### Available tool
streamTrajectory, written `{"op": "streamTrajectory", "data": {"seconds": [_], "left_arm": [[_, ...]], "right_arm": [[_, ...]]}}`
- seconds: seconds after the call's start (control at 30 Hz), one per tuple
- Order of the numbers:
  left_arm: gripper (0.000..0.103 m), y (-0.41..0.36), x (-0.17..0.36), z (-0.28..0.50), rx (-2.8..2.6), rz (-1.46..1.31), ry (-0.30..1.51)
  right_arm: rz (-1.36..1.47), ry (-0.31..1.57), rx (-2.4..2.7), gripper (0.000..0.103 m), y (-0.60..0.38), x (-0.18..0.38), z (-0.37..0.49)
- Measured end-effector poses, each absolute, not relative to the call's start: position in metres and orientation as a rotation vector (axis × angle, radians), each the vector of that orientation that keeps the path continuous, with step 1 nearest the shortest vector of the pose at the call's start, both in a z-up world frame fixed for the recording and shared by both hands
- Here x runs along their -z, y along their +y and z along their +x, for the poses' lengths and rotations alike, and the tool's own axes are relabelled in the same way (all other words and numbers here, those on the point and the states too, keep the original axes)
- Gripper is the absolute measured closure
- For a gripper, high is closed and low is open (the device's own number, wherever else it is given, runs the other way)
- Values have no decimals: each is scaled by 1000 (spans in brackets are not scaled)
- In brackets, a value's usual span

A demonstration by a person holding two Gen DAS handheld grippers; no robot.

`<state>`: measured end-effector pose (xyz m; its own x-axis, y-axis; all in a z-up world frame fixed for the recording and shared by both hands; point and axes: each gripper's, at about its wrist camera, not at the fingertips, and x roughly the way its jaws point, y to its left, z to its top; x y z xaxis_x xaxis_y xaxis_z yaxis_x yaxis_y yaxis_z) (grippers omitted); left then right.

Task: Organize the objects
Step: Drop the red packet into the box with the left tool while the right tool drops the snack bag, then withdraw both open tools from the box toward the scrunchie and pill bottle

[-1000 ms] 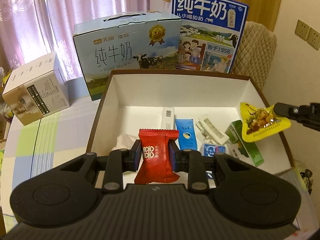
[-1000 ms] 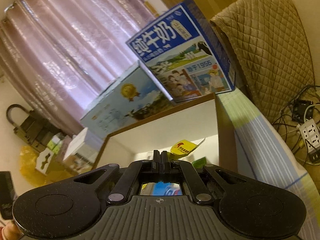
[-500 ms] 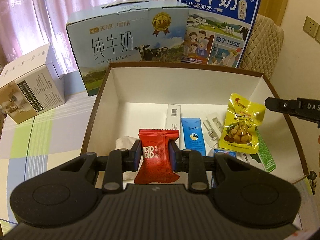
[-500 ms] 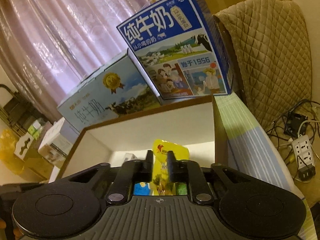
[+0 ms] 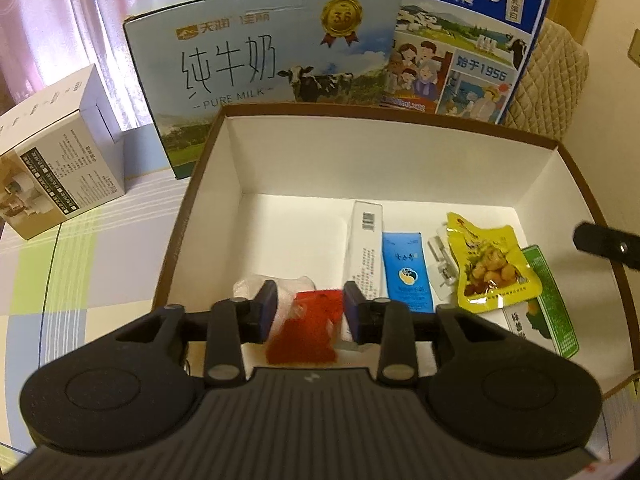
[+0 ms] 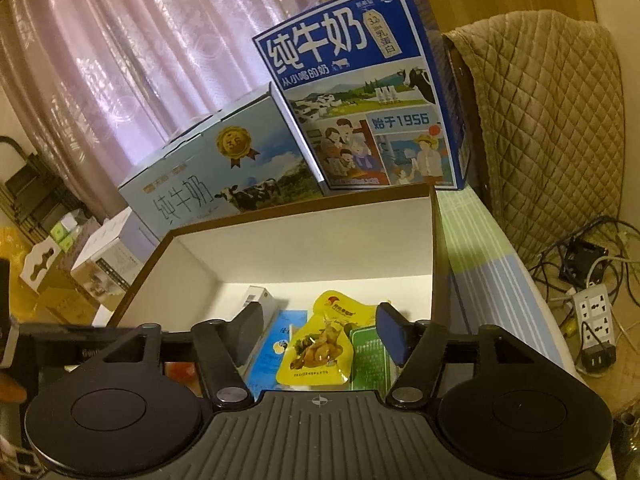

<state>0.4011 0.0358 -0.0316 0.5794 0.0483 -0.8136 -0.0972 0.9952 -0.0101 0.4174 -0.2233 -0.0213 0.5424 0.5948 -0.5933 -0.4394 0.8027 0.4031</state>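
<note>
My left gripper [image 5: 310, 310] hangs low over the near part of the open white box [image 5: 360, 152]. Its jaws are opening, and the red snack packet [image 5: 304, 336] sits blurred between them, slipped down below the pads. A crumpled white wrapper [image 5: 256, 286] lies just behind. My right gripper [image 6: 320, 320] is over the box's right side, with jaws opening wide and nothing gripped. The yellow snack pouch [image 6: 320, 352] lies flat under it on the box floor, partly over a green packet [image 6: 370, 356]. In the left wrist view the yellow pouch [image 5: 492, 264] rests beside a blue sachet [image 5: 406, 268].
A slim white carton [image 5: 366, 240] lies mid-box. Behind the box stand a light blue milk case [image 5: 260, 60] and a dark blue milk case [image 5: 464, 40]. A white carton [image 5: 56, 172] sits at left on the checked tablecloth. A quilted chair [image 6: 540, 140] and a power strip [image 6: 596, 320] are at right.
The left gripper sank toward the box and its jaws parted, so the red packet slid down. The right gripper let go of the yellow pouch, which now lies in the box.
</note>
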Motion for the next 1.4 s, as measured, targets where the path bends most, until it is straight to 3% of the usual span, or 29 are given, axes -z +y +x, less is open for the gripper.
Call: {"op": "streamTrajectory", "data": {"seconds": [0.13, 0.33, 0.9, 1.4], "left_arm": [[47, 37, 26, 394, -84, -58, 932], [30, 36, 20, 375, -76, -61, 928], [16, 11, -11, 298, -32, -84, 887], [16, 4, -7, 235, -21, -112, 924]], "right_arm": [[185, 782, -625, 37, -224, 18, 407], [159, 782, -622, 34, -229, 11, 391], [136, 767, -624, 31, -254, -9, 319], [120, 812, -613, 31, -273, -11, 254]]}}
